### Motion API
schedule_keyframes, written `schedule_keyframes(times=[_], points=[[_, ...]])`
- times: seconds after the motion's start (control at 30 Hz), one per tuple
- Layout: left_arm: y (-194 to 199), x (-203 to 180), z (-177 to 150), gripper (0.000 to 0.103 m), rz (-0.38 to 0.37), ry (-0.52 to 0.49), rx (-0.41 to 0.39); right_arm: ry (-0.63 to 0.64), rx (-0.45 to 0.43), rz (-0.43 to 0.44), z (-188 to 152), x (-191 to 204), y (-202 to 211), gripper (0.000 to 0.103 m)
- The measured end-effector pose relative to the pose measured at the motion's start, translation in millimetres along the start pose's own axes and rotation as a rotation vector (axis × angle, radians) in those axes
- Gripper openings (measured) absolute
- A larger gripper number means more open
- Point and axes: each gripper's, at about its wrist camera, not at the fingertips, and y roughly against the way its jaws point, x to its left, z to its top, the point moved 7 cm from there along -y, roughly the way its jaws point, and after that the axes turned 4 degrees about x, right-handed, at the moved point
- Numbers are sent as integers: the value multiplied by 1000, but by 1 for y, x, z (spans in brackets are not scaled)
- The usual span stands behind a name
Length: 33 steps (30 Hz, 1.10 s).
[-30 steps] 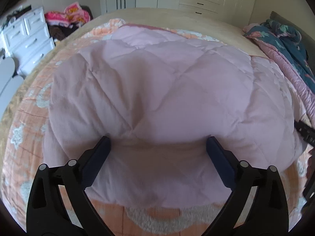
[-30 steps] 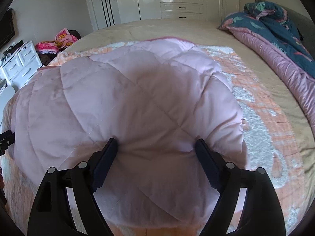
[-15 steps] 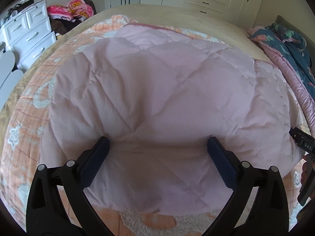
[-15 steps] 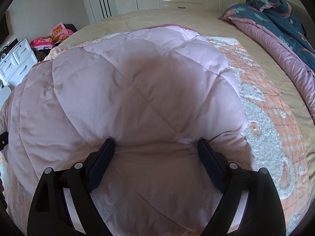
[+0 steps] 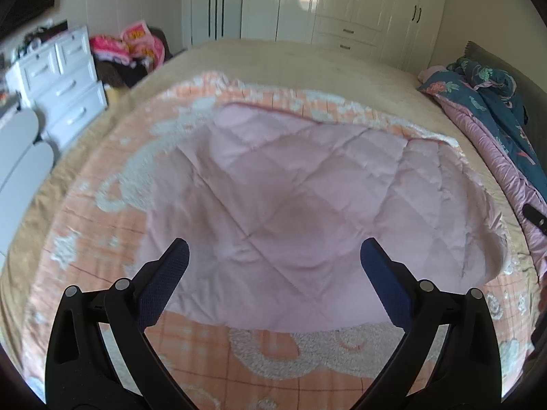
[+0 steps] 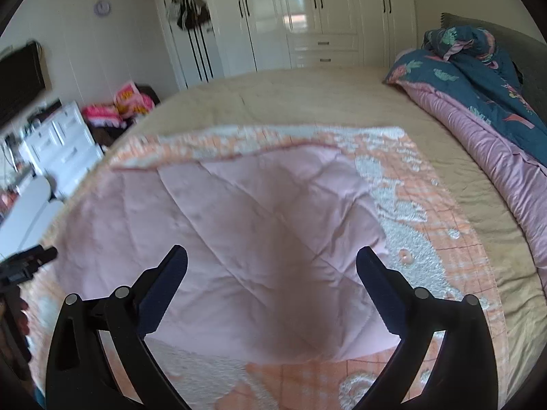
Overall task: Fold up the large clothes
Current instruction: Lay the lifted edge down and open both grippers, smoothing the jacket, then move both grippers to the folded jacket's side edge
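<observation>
A large quilt lies folded on the bed, its pink quilted side [image 5: 301, 177] [image 6: 256, 222] on top of its orange patterned side [image 5: 259, 358] [image 6: 444, 239]. My left gripper [image 5: 273, 244] hovers open above the near edge of the pink layer, nothing between its blue pads. My right gripper [image 6: 271, 250] hangs over the same fold further right; its jaws are opening wide and hold nothing. A bit of the right gripper [image 5: 535, 217] shows at the left wrist view's right edge. The left gripper [image 6: 27, 263] shows at the right wrist view's left edge.
The quilt rests on a beige bed sheet [image 6: 290, 99]. A dark blue floral duvet [image 5: 495, 109] [image 6: 478, 78] is heaped along the right side. White drawers [image 5: 65, 78] and a pink clothes pile [image 5: 130, 44] stand left. White wardrobes [image 5: 342, 3] line the far wall.
Both grippers have lifted up and away from the pink quilt, where their fingers had been pressing into it. More of the bed and room shows now. The right jaws stand slightly wider.
</observation>
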Motion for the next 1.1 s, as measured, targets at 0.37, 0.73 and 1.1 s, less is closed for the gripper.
schedule_keyframes(times=[0.37, 0.73, 1.1], points=[[55, -3, -4, 94, 21, -37, -85, 2, -120, 17, 1, 15, 79, 99], [50, 18, -42, 94, 36, 15, -26, -76, -64, -29, -44, -10, 80, 99], [11, 41, -74, 94, 62, 90, 68, -238, 90, -85, -104, -50, 23, 99]])
